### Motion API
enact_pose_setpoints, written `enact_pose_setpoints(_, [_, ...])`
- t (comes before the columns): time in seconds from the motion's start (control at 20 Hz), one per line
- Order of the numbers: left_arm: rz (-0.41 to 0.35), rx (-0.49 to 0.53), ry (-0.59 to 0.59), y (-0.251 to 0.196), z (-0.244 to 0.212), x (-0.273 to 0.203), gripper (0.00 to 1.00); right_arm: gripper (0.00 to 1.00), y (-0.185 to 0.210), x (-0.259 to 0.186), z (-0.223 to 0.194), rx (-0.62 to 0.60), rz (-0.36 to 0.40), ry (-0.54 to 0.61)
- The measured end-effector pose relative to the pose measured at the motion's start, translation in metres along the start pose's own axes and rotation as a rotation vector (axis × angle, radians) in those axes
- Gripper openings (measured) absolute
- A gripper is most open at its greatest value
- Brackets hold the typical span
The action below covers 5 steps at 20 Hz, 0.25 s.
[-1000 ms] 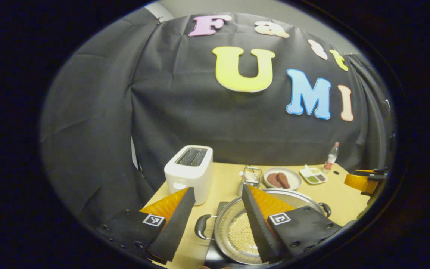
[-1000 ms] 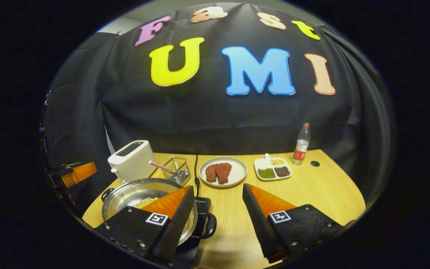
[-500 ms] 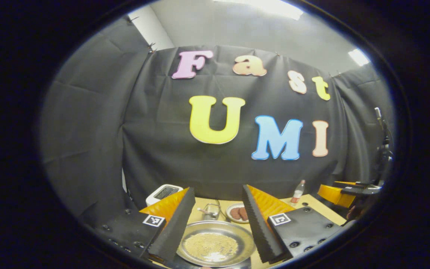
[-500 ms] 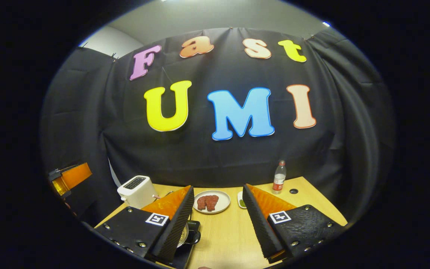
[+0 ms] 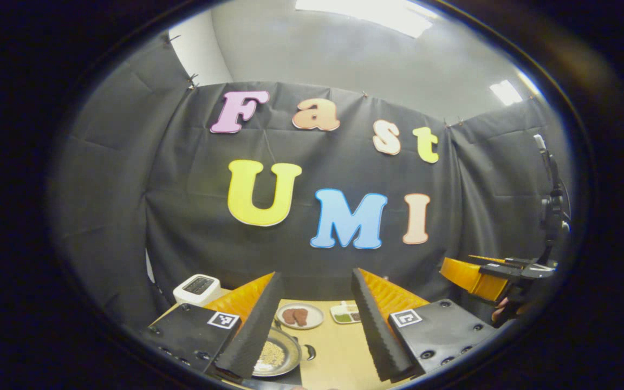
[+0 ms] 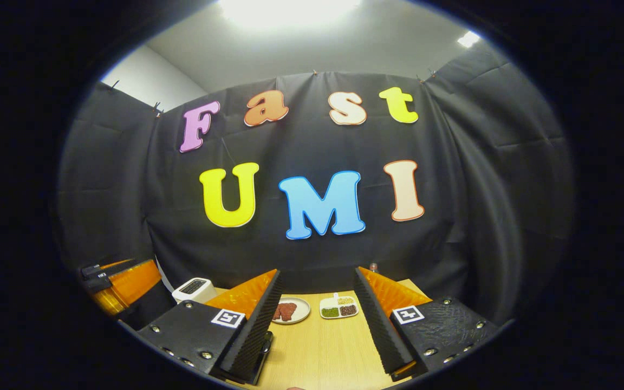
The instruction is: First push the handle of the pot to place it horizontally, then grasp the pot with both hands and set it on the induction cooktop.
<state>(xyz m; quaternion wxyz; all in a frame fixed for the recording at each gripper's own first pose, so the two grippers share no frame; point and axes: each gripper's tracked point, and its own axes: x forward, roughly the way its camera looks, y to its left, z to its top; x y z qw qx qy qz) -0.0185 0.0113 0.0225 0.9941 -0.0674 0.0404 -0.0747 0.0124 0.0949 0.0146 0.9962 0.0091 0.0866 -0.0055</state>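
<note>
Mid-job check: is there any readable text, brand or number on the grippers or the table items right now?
No readable words or numbers.
left gripper: square coded tags behind the fingers, a pattern, no words.
right gripper: the same kind of pattern.
toaster, pot: too small to show any marking.

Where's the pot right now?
In the left gripper view the pot sits low at the table's near edge, partly behind the left gripper's finger, nearer than the meat plate.
</note>
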Motion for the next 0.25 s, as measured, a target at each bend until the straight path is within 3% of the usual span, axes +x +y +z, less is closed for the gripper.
enact_pose_setpoints(0.25, [-0.023,0.025,-0.013,-0.018,0.006,-0.003,0.83,0.84,-0.016,-0.008,0.000,-0.003,-0.021,-0.001])
